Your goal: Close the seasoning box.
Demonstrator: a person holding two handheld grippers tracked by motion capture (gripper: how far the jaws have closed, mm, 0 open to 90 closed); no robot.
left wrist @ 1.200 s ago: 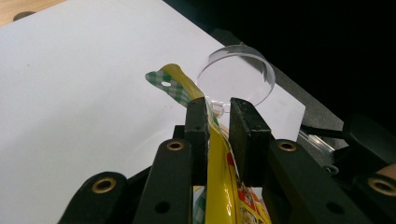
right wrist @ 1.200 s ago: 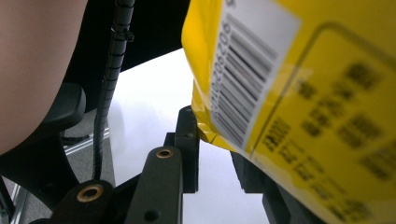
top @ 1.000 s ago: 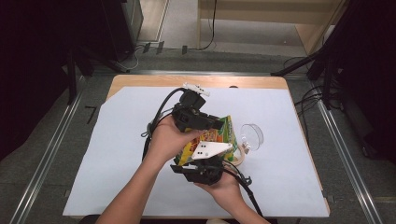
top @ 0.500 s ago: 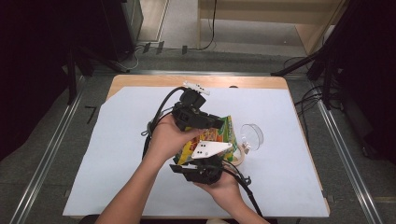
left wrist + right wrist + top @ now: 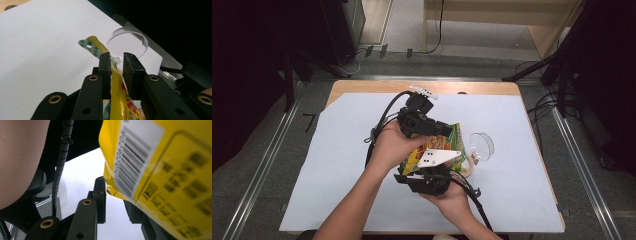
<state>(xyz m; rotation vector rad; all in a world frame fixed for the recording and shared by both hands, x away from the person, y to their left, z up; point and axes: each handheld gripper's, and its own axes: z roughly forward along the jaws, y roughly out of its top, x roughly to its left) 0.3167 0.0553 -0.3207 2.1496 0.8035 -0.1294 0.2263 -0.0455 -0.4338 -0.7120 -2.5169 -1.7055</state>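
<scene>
nearest the person, the right gripper (image 5: 432, 172) sits low at the table's (image 5: 362, 90) near middle, its grey three-cornered plate on top. in the right gripper view the yellow snack bag (image 5: 160, 170) runs down between its jaws, the barcode side facing the camera, but whether the pads press on the bag i cannot tell. just beyond, the left gripper (image 5: 447, 131) is held over the white sheet (image 5: 337, 165); in the left gripper view its two jaws stand close together with the bag's (image 5: 117, 95) upper edge between them, one pad against the film, so it seems pinched. the bag (image 5: 437, 146) hangs between the two grippers. right of it, a little farther off, stands a clear glass cup (image 5: 482, 146) on the sheet.
</scene>
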